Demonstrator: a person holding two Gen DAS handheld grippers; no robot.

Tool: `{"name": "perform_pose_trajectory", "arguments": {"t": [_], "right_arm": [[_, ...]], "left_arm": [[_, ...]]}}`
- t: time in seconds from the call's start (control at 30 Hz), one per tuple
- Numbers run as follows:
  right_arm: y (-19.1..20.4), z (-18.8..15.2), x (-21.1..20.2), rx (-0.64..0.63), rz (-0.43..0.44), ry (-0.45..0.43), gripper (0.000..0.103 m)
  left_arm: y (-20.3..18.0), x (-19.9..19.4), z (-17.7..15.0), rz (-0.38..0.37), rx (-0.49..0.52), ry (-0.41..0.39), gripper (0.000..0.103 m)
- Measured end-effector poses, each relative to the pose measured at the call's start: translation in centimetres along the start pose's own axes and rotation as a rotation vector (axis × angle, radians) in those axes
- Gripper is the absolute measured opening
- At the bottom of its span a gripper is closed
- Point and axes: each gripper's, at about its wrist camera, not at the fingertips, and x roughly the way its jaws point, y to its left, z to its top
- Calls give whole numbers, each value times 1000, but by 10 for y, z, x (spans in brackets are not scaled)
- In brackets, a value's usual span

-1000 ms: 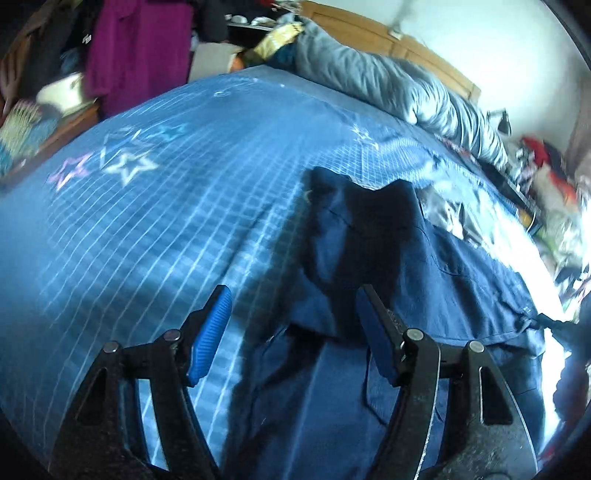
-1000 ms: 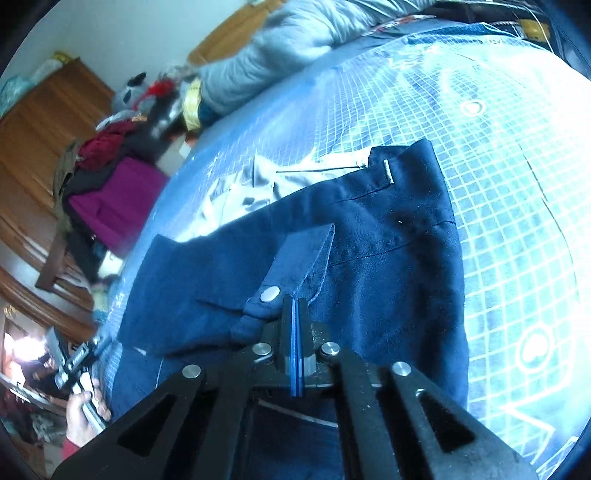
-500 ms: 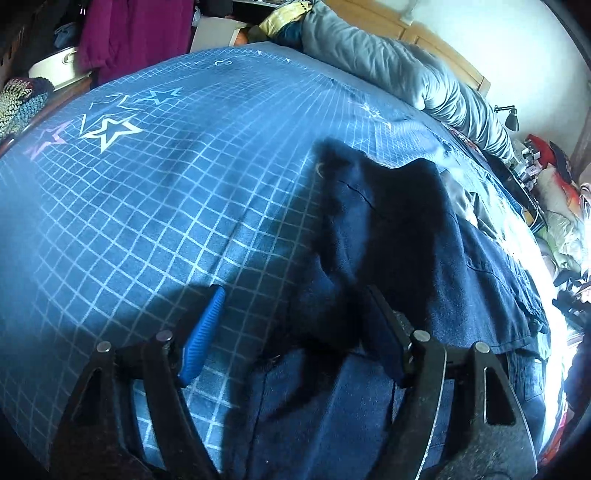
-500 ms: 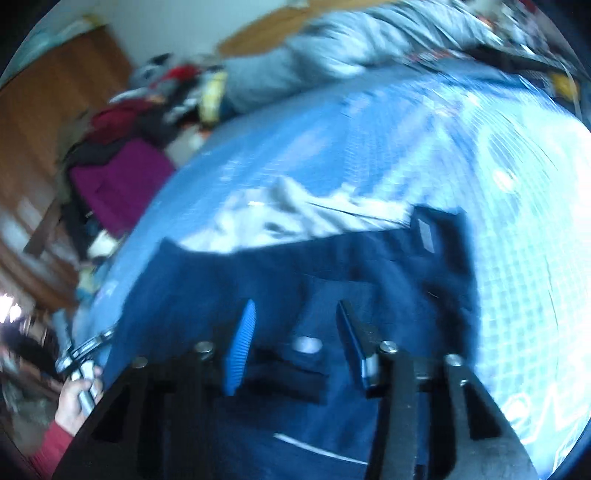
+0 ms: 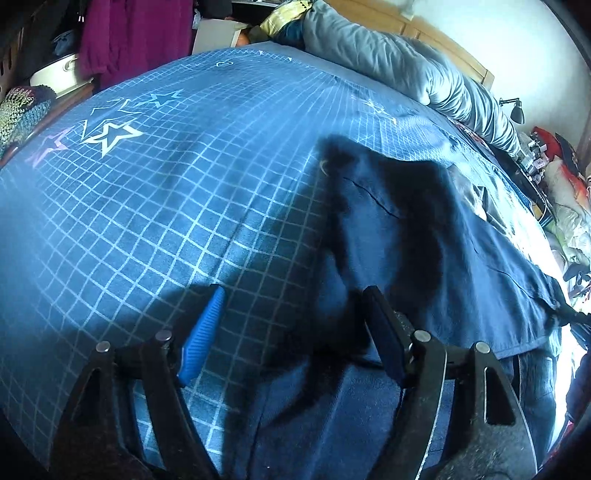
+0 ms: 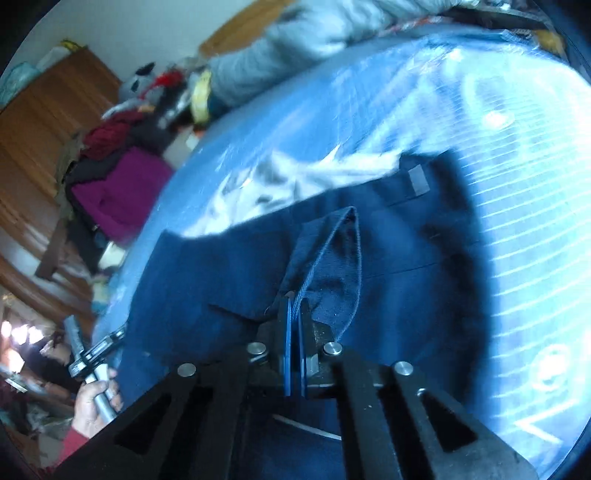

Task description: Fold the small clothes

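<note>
A navy garment point(image 5: 424, 240) lies spread on the blue checked bedspread point(image 5: 166, 192). My left gripper point(image 5: 291, 325) hovers low over the garment's near left edge, open, one finger above the bedspread and the other above the cloth, its pads touching nothing. In the right wrist view the same navy garment point(image 6: 221, 280) fills the middle. My right gripper point(image 6: 295, 314) is shut on a buttoned flap point(image 6: 332, 251) of it, which stands lifted and curled off the cloth.
A pale crumpled cloth point(image 6: 295, 177) lies just beyond the navy garment. A grey duvet point(image 5: 388, 55) is heaped along the headboard. Purple clothing point(image 5: 136, 33) hangs off the bed's left side. A person's hand point(image 6: 94, 395) shows at lower left.
The right gripper opened, then shut again on the flap, which now stands raised and curled. The left gripper sank slightly toward the bed with its jaws a little wider.
</note>
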Motion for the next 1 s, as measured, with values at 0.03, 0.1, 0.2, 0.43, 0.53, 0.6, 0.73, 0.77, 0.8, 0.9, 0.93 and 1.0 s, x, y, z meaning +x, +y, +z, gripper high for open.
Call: {"name": "perform_pose_trajectory", "arguments": {"t": [0.03,0.1,0.2,0.43,0.53,0.6,0.73,0.77,0.8,0.9,0.93,1.0], "right_arm": [[-8,-1,-6,19,-1,-6,3],[-13,-4,-5,15,-17,22,3],[-14,-8,1,-9,-21,50,5],[-26,-9,1,22,-36,30,17],[-16,-13,9,-26,-35,71,28],[-9,-15,9,-58,-40,68,35],[-16,-19,9,-9,2,49,39],[-19,-21,9,4,11,42,39],[-19,-22,9,7,13,37,39],[-16,-24,9,-5,4,29,40],[-15,-24,9,-7,2,29,41],[-14,-24,10,-8,3,28,42]], "left_arm": [[0,1,1,2,1,0,75],[0,2,1,7,6,1,75],[0,2,0,7,6,1,75],[12,-7,0,23,-26,-9,69],[32,-22,2,98,-94,-51,67],[48,-34,-1,97,-159,-63,67],[29,-50,-16,21,-43,-40,68],[16,-50,-20,-2,21,-24,68],[6,-49,-22,-14,69,-5,69],[-16,-32,-28,16,184,56,69],[-17,-25,-28,32,188,68,69],[-16,-14,-21,53,169,75,69]]}}
